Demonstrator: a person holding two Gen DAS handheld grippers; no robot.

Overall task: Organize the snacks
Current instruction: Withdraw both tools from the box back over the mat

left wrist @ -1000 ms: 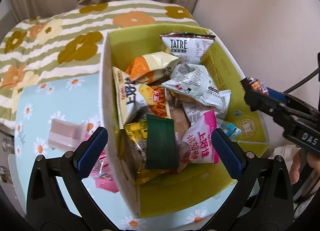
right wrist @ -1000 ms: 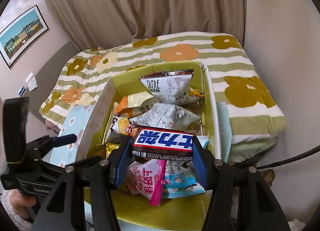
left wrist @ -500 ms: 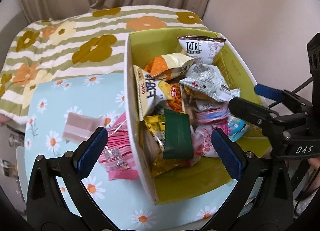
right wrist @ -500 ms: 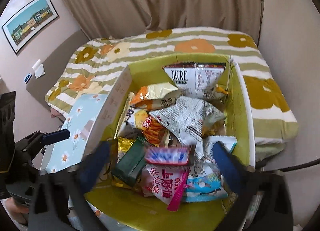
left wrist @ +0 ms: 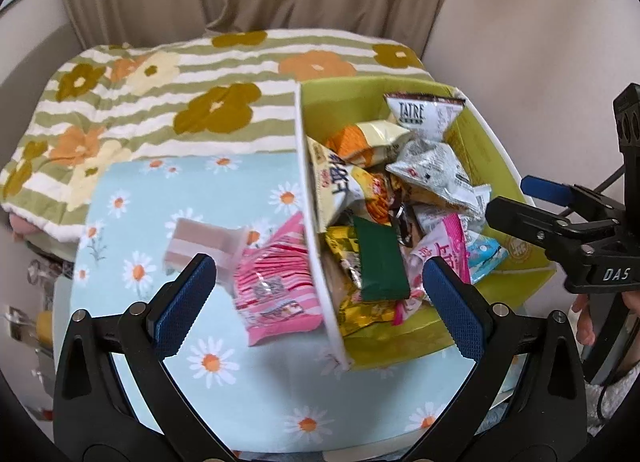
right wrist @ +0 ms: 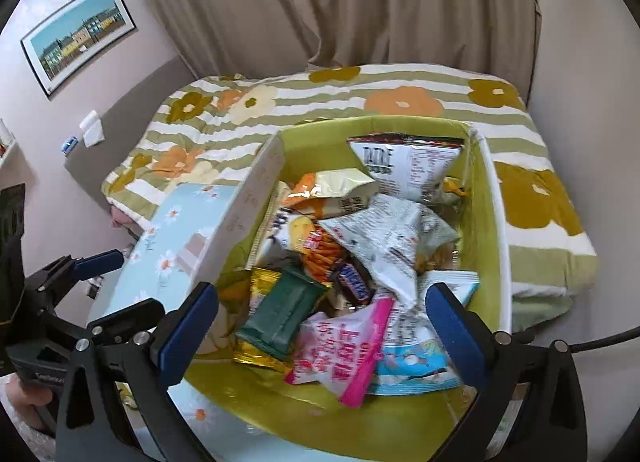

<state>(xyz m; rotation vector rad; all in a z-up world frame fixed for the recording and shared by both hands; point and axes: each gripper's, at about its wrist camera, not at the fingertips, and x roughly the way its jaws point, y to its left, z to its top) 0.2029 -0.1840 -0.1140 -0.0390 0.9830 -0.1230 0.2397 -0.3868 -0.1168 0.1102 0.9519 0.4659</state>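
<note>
Looks mostly done: the green box (right wrist: 486, 222) is piled with snacks, but a pink packet (left wrist: 276, 286) and pale bar (left wrist: 204, 240) lie just outside its left wall, both the left gripper (left wrist: 320, 302) and right gripper (right wrist: 324, 326) gaping wide, holding nothing.

- The left gripper (left wrist: 318, 296) hangs with jaws spread wide, gripping nothing.
- The right gripper (right wrist: 320, 326) likewise gapes wide, its blue pads (right wrist: 454, 328) bare.

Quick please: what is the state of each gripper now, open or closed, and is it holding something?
Left gripper: open, holding nothing, above the box wall.
Right gripper: open, holding nothing, above the snacks in the green box.
</note>
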